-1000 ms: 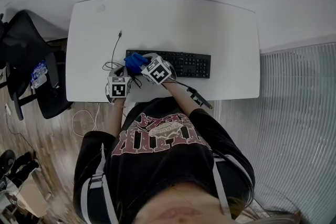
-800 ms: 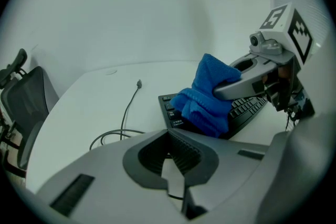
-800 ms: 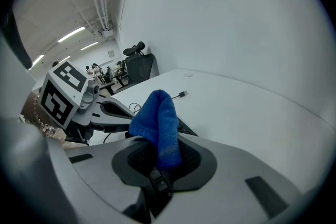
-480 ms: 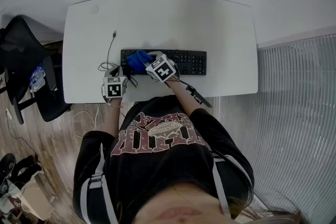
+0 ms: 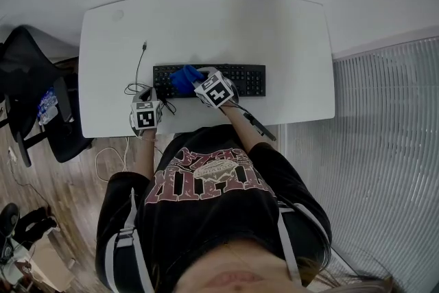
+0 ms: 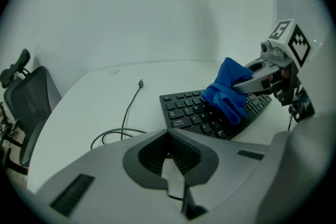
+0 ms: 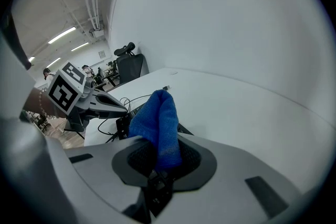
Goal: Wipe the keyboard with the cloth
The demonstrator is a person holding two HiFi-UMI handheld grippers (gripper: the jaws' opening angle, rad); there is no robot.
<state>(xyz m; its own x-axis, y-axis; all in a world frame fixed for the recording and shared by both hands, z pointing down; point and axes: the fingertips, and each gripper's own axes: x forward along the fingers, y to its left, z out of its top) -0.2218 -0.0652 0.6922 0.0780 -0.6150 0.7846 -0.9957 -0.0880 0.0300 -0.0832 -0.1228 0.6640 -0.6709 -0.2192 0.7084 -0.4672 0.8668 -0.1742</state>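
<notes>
A black keyboard (image 5: 240,81) lies across the middle of the white table (image 5: 206,24). My right gripper (image 5: 197,84) is shut on a blue cloth (image 5: 185,77), which rests on the keys of the keyboard's left half. In the right gripper view the cloth (image 7: 157,120) stands up out of the jaws. The left gripper view shows the cloth (image 6: 227,94) draped over the keyboard (image 6: 191,113) under the right gripper (image 6: 247,81). My left gripper (image 5: 152,99) sits shut and holding nothing, at the keyboard's left front corner, with the keyboard just beyond its jaws (image 6: 169,136).
A thin black cable (image 5: 140,65) loops on the table left of the keyboard, its plug lying loose. A black office chair (image 5: 31,86) stands off the table's left end. White slatted panels (image 5: 384,161) lie to the right. The table's front edge is close to the person's body.
The right gripper has slid the blue cloth rightward along the keys, away from the keyboard's left end. The left gripper has stayed by the left front corner.
</notes>
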